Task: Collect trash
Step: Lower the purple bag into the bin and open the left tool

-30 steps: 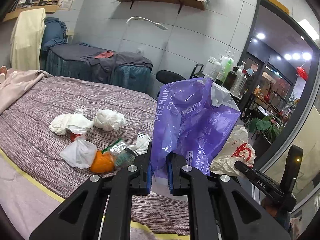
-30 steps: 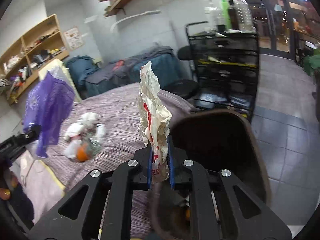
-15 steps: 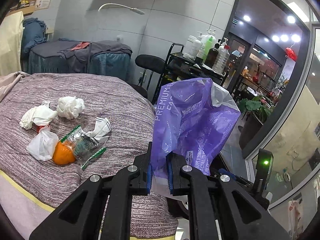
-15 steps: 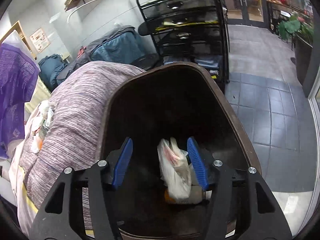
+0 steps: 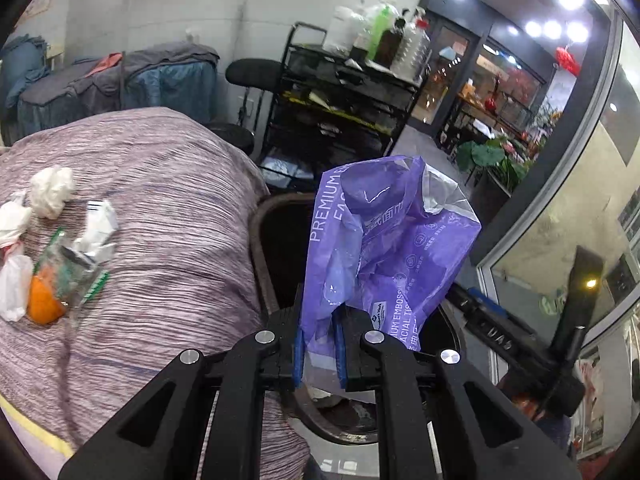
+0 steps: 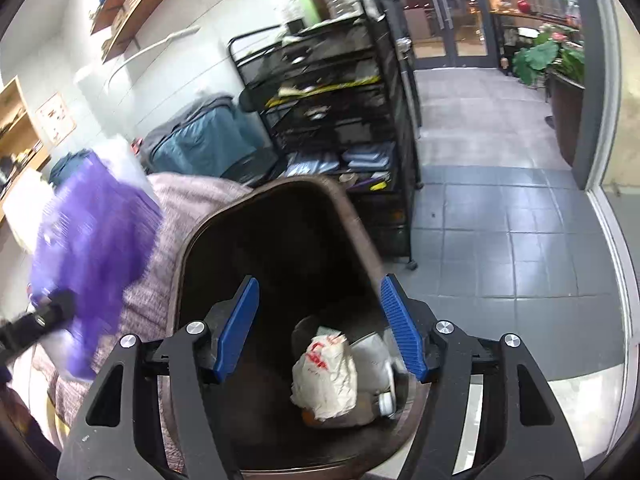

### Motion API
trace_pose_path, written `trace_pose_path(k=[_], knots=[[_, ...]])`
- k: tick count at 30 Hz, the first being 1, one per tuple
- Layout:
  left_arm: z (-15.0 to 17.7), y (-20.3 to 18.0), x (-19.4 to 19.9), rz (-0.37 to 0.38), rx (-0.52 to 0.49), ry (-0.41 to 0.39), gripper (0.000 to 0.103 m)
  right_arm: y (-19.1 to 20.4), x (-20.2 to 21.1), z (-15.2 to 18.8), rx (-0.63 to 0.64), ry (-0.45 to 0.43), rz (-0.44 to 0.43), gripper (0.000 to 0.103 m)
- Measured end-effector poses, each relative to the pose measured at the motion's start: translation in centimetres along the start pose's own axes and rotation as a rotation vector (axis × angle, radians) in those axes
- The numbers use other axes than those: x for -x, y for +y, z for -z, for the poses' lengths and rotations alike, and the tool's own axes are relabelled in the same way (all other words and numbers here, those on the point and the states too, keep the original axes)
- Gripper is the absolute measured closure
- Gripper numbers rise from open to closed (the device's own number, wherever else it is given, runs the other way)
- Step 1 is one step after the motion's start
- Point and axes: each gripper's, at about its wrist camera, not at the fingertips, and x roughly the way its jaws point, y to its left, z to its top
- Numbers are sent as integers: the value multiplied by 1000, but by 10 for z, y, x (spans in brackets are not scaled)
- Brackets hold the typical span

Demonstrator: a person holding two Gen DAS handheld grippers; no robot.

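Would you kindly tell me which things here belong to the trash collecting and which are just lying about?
Belonging to the job:
- purple bag clamped in the left gripper
- brown bin
- white wrapper in it, under the open right gripper
- litter pile on the bed

Just lying about:
- black cart with bottles
- stool
- potted plant

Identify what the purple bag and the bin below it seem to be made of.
Purple bag: thin glossy plastic film, judging by its creases, printed lettering and a clear translucent patch at the top. Bin: dark brown, smooth and matte with a rounded rim, probably moulded plastic, though that is not certain.
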Motion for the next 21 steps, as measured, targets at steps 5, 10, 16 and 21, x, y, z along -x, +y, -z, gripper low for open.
trace_pose_path(k=[5,10,16,21], knots=[[-3,-16,-28,-12,-33,72,91,-21,8,-7,-55,-40,56,31],[-6,-27,-55,-17,-61,139,91,-41,10,-13,-91,-50,89,30],[0,-34,-75,-13,-91,202,88,-53,9,-17,-109,-58,111,30],[5,-35,-75,-28,-116,190,31,-55,7,-18,-117,-60,114,29]])
